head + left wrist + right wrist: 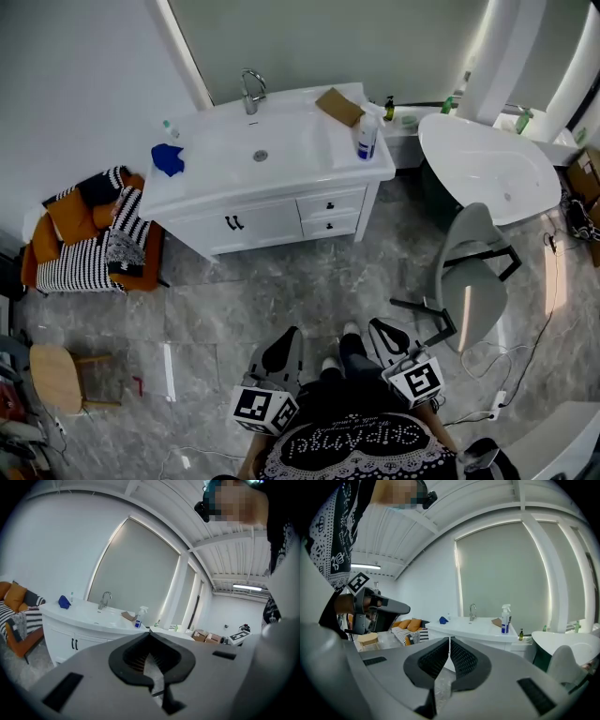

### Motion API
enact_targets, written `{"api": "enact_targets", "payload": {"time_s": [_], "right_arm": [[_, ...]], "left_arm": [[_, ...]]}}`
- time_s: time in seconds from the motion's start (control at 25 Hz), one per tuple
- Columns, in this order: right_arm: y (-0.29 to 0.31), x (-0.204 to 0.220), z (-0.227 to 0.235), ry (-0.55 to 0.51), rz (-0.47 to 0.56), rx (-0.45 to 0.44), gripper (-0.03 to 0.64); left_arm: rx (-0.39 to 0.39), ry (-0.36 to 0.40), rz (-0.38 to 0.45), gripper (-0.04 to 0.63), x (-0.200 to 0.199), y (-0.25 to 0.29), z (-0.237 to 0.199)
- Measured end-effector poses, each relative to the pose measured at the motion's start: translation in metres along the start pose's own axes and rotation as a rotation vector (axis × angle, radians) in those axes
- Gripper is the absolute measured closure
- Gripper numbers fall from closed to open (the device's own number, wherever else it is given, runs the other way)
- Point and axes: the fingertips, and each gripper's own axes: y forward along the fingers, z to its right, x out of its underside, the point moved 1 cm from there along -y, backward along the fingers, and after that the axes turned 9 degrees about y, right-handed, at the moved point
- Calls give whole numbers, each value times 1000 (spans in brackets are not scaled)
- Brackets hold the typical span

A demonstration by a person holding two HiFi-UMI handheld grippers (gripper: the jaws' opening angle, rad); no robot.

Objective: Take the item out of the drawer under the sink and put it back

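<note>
Grey marble floor [281,291] lies between the person and a white counter [216,141] with a sink [261,155] in it, in a bright bathroom. Both tongs are held low, close to the person's body, and point towards this counter. The left tongs [286,342] are closed with nothing between the jaws: the left gripper view shows the tips meeting and only floor behind them. The right tongs [382,328] are closed and empty in the same way.

I judge that the task is at its very beginning, the approach to the counter. Two drawers [319,204] sit in the counter's front, far ahead of the tongs, and both are shut. The item is not visible. It is presumably inside one of these drawers, but I cannot tell which one. So it lies well apart from both tongs, ahead of them, beyond the floor.

The next move calls for coming close to the counter, opening one pair of tongs, closing it on a small dark drawer handle and pulling straight out. A grey chair [469,281] stands to the right of the right tongs, and a spray bottle [367,137] stands on the counter above the drawers; both need some care.
</note>
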Motion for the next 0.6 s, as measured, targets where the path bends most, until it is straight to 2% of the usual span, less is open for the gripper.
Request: {"api": "enact_targets", "payload": {"time_s": [0.36, 0.6], "right_arm": [[24, -12, 46, 3, -34, -18, 597], [33, -20, 83, 14, -28, -7, 597]], "left_arm": [[-37, -35, -9, 591, -8, 52, -5], [-29, -51, -80, 591, -1, 97, 6]]}}
